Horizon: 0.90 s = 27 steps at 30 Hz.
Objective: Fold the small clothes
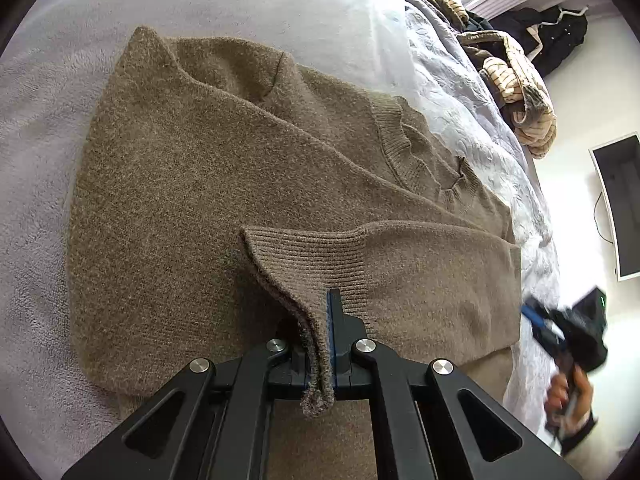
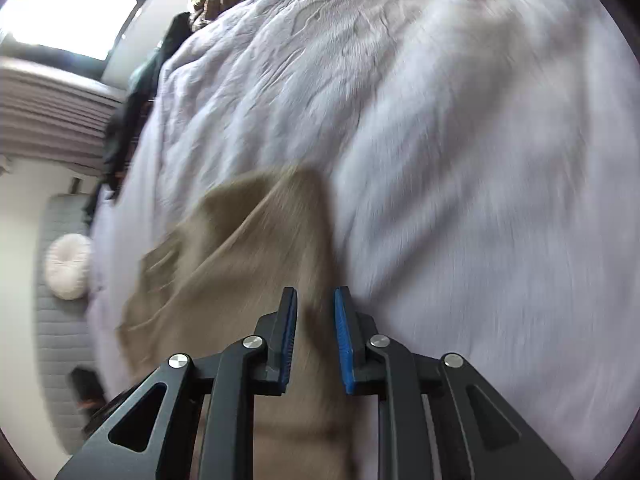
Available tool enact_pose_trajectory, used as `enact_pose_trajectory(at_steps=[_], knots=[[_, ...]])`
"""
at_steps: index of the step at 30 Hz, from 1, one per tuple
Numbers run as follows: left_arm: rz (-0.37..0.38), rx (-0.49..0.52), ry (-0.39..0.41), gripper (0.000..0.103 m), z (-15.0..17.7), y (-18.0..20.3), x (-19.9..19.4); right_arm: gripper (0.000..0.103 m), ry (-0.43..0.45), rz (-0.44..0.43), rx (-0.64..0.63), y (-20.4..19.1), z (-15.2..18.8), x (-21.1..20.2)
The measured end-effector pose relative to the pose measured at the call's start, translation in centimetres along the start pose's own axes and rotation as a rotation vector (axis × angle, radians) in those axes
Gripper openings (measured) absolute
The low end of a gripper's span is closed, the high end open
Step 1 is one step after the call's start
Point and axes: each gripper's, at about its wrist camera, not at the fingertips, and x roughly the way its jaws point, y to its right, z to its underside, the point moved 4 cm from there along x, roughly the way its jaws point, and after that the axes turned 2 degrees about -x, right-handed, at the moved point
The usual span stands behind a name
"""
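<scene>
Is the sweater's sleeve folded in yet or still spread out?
Folded in. The sleeve lies across the sweater body, its ribbed cuff pinched in the shut left gripper.

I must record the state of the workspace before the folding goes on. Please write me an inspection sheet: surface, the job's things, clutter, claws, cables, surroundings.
Surface: pale lilac fleece bed cover, wrinkled toward the bed's edge.
Job's things: brown knitted wool sweater lying spread out, one sleeve laid across the body; ribbed sleeve cuff lifted.
Clutter: heap of cream striped and dark clothes at the bed's far edge.
Claws: left claw shut on the cuff; right claw open, nothing between its pads, above the sweater's edge.
Cables: thin dark cable beside the white-framed monitor.
Surroundings: bright window, round white cushion.
</scene>
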Motion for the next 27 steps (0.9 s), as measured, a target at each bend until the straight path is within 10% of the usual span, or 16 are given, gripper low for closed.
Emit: enact_pose_trajectory(at_steps=[3, 9, 11, 12, 18, 27], knots=[[-0.010, 0.007, -0.002, 0.006, 0.0, 0.1, 0.0, 0.048, -0.006, -0.127, 0.160, 1.6, 3.9, -1.7], [-0.028, 0.022, -0.012, 0.006, 0.1, 0.4, 0.0, 0.048, 0.018, -0.265, 0.345, 3.2, 5.6, 1.0], [-0.044, 0.028, -0.010, 0.006, 0.0, 0.8, -0.2, 0.032, 0.046, -0.228, 0.341, 2.8, 4.4, 1.7], [-0.054, 0.039, -0.005, 0.006, 0.1, 1.1, -0.4, 0.006, 0.048, -0.186, 0.329, 2.5, 4.0, 1.8], [-0.118, 0.110, -0.004, 0.007, 0.9, 1.2, -0.4, 0.006, 0.021, 0.023, 0.099, 1.0, 4.2, 2.0], [-0.310, 0.089, 0.046, 0.008, 1.2, -1.1, -2.9, 0.006, -0.005, 0.020, 0.148, 1.4, 5.2, 1.3]])
